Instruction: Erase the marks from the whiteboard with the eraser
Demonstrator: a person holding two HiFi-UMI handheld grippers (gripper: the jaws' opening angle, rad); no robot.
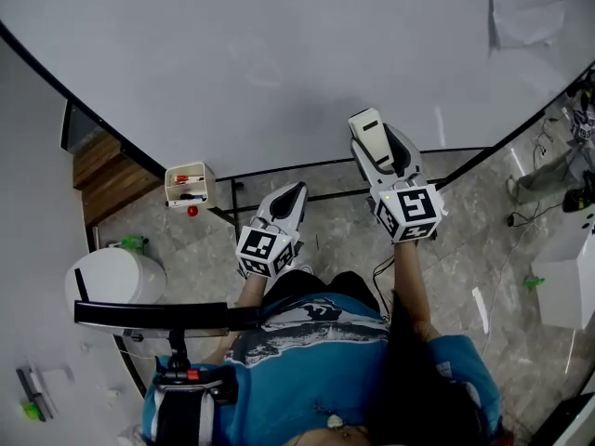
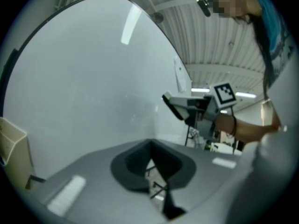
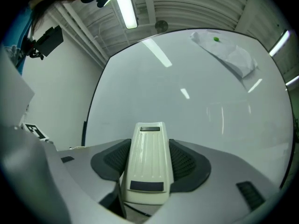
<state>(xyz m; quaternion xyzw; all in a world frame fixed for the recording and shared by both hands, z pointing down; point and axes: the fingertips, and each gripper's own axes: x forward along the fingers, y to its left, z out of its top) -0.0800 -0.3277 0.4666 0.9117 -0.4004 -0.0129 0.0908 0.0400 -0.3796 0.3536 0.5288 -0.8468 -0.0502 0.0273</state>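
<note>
Blue shirt (image 1: 307,342): nearest thing, at the bottom of the head view; both forearms reach up the frame from it.
Left gripper (image 1: 290,196): low centre of the head view, jaws together on nothing, hanging back from the board.
Right gripper (image 1: 383,154): further up the frame than the left and the nearer of the two to the board; its jaws are clamped on the eraser's flanks.
Eraser (image 3: 148,148): cream plastic, gripped at its back half, long axis running along the jaws and pointing straight at the board.
Gap to the board: the eraser's front end lies near the lower edge of the board; touching or not, I cannot tell.
Whiteboard (image 1: 279,54): fills the upper head view, dead ahead of the eraser.
Marks: only a faint grey smudge (image 1: 270,72) shows, up and left of the eraser, so the likely stroke goes that way.
Paper sheet (image 1: 525,7): farthest, upper right corner of the board, well apart from the eraser.
</note>
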